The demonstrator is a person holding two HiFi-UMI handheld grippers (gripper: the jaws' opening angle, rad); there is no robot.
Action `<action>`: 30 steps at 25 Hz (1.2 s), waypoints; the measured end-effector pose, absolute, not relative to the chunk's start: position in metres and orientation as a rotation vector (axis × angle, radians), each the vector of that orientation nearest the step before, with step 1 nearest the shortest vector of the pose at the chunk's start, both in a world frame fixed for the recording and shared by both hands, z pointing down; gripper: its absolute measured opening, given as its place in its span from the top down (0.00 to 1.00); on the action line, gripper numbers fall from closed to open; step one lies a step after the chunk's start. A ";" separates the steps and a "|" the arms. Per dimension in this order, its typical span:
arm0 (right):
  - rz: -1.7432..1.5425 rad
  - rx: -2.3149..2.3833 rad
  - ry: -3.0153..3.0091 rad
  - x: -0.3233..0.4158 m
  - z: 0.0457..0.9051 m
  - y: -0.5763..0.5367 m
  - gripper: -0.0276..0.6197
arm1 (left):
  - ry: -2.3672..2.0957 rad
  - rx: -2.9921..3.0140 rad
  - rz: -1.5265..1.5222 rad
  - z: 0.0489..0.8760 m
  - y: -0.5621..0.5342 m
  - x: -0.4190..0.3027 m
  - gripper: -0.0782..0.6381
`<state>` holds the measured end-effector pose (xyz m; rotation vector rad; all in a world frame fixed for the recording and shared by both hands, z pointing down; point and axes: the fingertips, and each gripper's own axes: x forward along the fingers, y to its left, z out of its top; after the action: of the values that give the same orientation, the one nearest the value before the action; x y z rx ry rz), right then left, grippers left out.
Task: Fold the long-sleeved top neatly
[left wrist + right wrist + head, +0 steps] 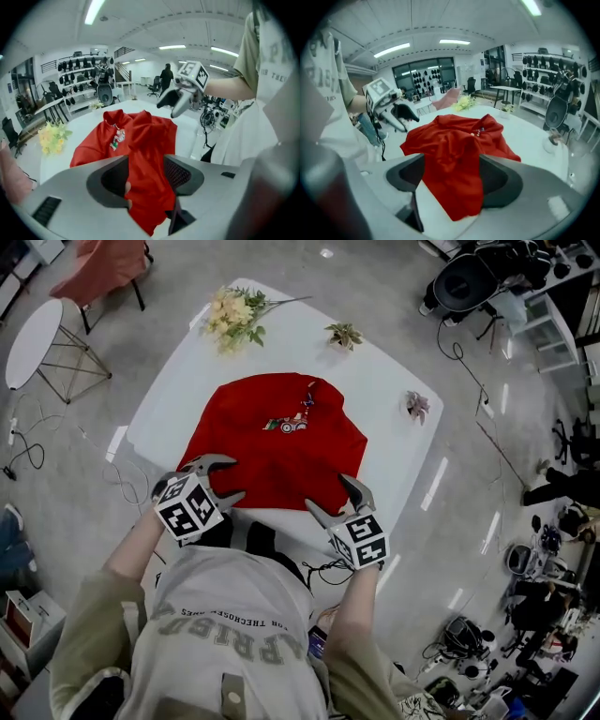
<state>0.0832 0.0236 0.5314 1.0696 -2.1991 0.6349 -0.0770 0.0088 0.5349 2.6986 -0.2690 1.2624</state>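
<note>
The left gripper (234, 478) is released, its jaws apart. The near hem of the red long-sleeved top (272, 451) lies between them unclamped. The right gripper (326, 491), off to its right, is likewise open, with the hem's other end between its jaws. Ahead of both, the top lies rumpled on the white table (394, 381), collar at the far end. Beyond the collar are yellow flowers (232, 315) and a small plant (344, 334). Another small plant (416, 405) stands ahead and right of the right gripper, apart from the cloth.
</note>
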 end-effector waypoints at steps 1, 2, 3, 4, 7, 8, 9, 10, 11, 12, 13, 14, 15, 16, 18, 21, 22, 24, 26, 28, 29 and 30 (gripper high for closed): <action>0.622 1.052 -2.147 0.098 0.542 0.030 0.41 | -0.300 2.710 1.244 0.530 -0.002 -0.070 0.59; 0.616 1.013 -2.092 0.110 0.558 0.037 0.41 | -0.325 2.717 1.242 0.529 -0.013 -0.062 0.59; 0.620 0.955 -2.042 0.118 0.576 0.045 0.41 | -0.343 2.720 1.257 0.531 -0.022 -0.055 0.59; 0.635 0.892 -2.003 0.123 0.593 0.053 0.41 | -0.354 2.716 1.285 0.536 -0.031 -0.047 0.59; 0.704 0.755 -1.932 0.130 0.622 0.076 0.41 | -0.385 2.679 1.397 0.553 -0.052 -0.032 0.57; 0.727 0.725 -1.918 0.132 0.627 0.084 0.41 | -0.403 2.666 1.429 0.557 -0.058 -0.030 0.57; 0.744 0.702 -1.914 0.133 0.629 0.092 0.42 | -0.425 2.655 1.450 0.560 -0.064 -0.029 0.57; 0.755 0.686 -1.921 0.132 0.630 0.100 0.42 | -0.450 2.644 1.462 0.561 -0.069 -0.028 0.57; 0.762 0.669 -1.932 0.131 0.630 0.108 0.42 | -0.477 2.633 1.467 0.561 -0.073 -0.027 0.57; 0.771 0.650 -1.938 0.130 0.628 0.118 0.42 | -0.504 2.624 1.471 0.562 -0.077 -0.026 0.57; 0.782 0.630 -1.937 0.129 0.626 0.129 0.42 | -0.531 2.616 1.475 0.562 -0.081 -0.026 0.57; 0.797 0.614 -1.934 0.128 0.624 0.140 0.42 | -0.555 2.610 1.481 0.562 -0.083 -0.026 0.57; 0.813 0.600 -1.934 0.128 0.623 0.150 0.42 | -0.574 2.605 1.490 0.563 -0.085 -0.026 0.57; 0.831 0.589 -1.935 0.127 0.622 0.160 0.42 | -0.586 2.602 1.501 0.564 -0.086 -0.026 0.57; 0.864 0.565 -1.941 0.126 0.622 0.174 0.42 | -0.590 2.598 1.540 0.569 -0.085 -0.027 0.57; 0.903 0.607 -1.982 0.134 0.603 0.166 0.42 | -0.584 2.611 1.631 0.576 -0.085 -0.028 0.57; 0.899 0.665 -2.010 0.141 0.591 0.152 0.41 | -0.590 2.623 1.649 0.576 -0.087 -0.027 0.57; 0.848 0.826 -2.071 0.161 0.565 0.108 0.41 | -0.598 2.655 1.648 0.576 -0.092 -0.020 0.57; 0.775 0.999 -2.107 0.178 0.546 0.051 0.42 | -0.577 2.683 1.675 0.584 -0.097 -0.009 0.57; 0.729 1.125 -2.114 0.188 0.541 -0.004 0.42 | -0.543 2.690 1.782 0.600 -0.100 -0.004 0.57; 0.724 1.162 -2.111 0.188 0.544 -0.026 0.42 | -0.527 2.685 1.836 0.608 -0.100 -0.004 0.57; 0.729 1.184 -2.106 0.188 0.548 -0.045 0.42 | -0.511 2.675 1.871 0.614 -0.102 -0.003 0.57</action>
<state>0.1875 -0.0448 0.5483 1.1837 -2.1061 0.7294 -0.0034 -0.1016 0.6141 2.6750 -0.5113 1.8707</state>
